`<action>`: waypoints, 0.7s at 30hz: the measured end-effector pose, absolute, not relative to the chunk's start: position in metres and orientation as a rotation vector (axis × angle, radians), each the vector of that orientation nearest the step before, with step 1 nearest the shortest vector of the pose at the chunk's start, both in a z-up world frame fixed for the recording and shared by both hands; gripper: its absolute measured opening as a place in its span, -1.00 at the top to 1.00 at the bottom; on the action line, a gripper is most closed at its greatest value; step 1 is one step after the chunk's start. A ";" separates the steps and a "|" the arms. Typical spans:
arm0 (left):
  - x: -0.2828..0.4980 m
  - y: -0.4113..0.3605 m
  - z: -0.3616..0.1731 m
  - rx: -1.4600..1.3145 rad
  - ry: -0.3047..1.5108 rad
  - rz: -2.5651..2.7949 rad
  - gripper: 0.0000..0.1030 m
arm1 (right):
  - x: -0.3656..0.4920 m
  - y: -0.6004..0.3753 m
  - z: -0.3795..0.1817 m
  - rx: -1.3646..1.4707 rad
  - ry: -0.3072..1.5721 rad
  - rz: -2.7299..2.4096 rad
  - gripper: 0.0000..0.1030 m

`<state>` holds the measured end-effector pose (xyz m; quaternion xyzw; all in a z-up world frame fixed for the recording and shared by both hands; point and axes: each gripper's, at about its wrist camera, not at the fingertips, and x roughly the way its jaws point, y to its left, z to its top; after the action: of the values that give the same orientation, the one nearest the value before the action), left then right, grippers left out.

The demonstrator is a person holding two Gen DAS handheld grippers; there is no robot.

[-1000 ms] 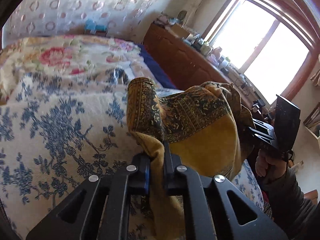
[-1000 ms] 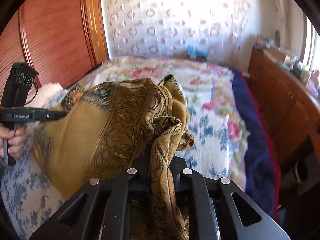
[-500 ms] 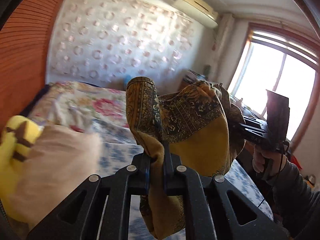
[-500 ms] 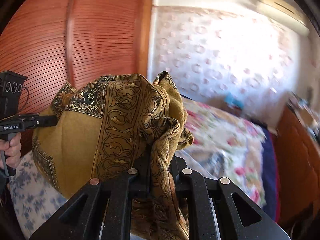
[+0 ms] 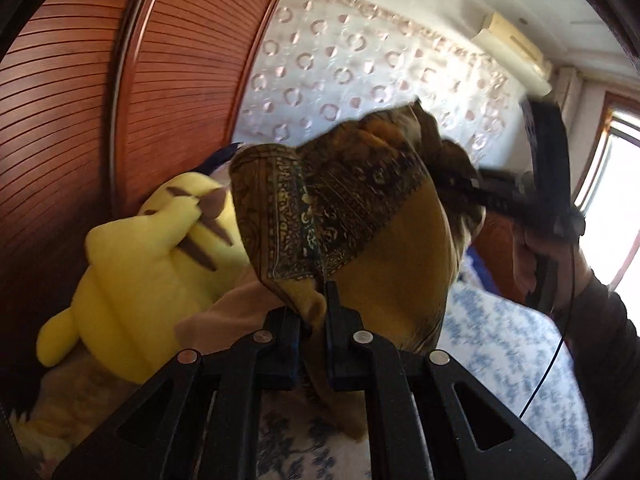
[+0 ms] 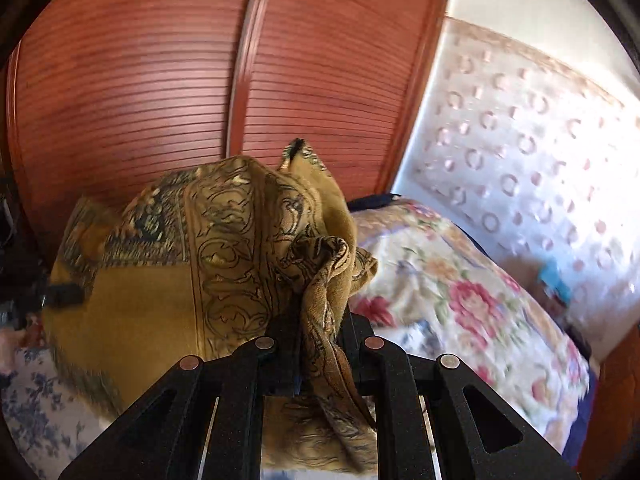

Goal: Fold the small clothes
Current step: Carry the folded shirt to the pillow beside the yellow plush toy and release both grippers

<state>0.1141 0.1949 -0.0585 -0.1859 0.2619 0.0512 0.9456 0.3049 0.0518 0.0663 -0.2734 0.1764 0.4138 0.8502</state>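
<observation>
- With both tongs clamped on cloth, state first: left tongs (image 5: 314, 312) narrow, pinching one edge of the mustard patterned scarf (image 5: 360, 232); right tongs (image 6: 316, 340) narrow too, biting a bunched, twisted corner of it.
- Scarf is in the air between the two grips, above the bed (image 6: 460, 288), sagging in a loose pouch, not taut. No part seen resting on the bed.
- Right grip looks messy: several layers wadded together. Left grip is cleaner, a single border edge.
- Both views are motion-blurred, cameras pitched up at the wooden wardrobe (image 6: 160, 80), so likely mid-swing.
- Step in hand, my read: spread and lay flat before the first fold. Early in the task.
- To do it well: pull the tongs apart until the top edge runs straight, keep both at equal height, lower the hanging edge onto the bed first, then drag back to flatten.
- Yellow plush toy (image 5: 152, 272) sits near the left side; lay the scarf away from it.
- Risk: the wadded right corner folds in a crease; regrip if it won't open.
</observation>
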 end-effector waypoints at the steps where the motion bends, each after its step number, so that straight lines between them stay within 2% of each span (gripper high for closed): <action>1: 0.115 0.192 -0.061 -0.366 0.538 0.115 0.81 | 0.312 0.067 0.065 -0.581 0.380 0.887 0.75; 4: 0.114 0.187 -0.066 -0.341 0.556 0.147 0.81 | 0.345 0.084 0.056 -0.575 0.418 0.916 0.70; 7: 0.113 0.187 -0.068 -0.331 0.584 0.164 0.80 | 0.386 0.084 0.038 -0.573 0.441 0.870 0.53; 8: 0.114 0.188 -0.068 -0.329 0.590 0.171 0.75 | 0.393 0.085 0.037 -0.556 0.454 0.860 0.30; 9: 0.111 0.187 -0.067 -0.325 0.585 0.172 0.69 | 0.396 0.085 0.037 -0.533 0.466 0.845 -0.04; 10: 0.108 0.188 -0.064 -0.311 0.573 0.177 0.62 | 0.402 0.081 0.038 -0.501 0.484 0.829 -0.15; 11: 0.109 0.192 -0.062 -0.297 0.565 0.188 0.41 | 0.405 0.082 0.038 -0.481 0.498 0.823 -0.22; 13: 0.100 0.193 -0.056 -0.266 0.530 0.218 0.14 | 0.390 0.077 0.043 -0.448 0.475 0.824 -0.22; 16: 0.092 0.189 -0.041 -0.222 0.478 0.245 0.03 | 0.365 0.072 0.047 -0.401 0.413 0.811 -0.22; 18: 0.094 0.184 -0.031 -0.181 0.443 0.243 -0.42 | 0.357 0.069 0.046 -0.367 0.410 0.844 -0.22; 21: 0.110 0.179 -0.023 -0.136 0.430 0.208 -0.51 | 0.355 0.073 0.037 -0.341 0.459 0.889 -0.22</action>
<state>0.1100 0.1793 -0.0230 -0.0675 0.2128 0.1031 0.9693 0.3546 0.0733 0.0375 -0.1627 0.2188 0.4241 0.8636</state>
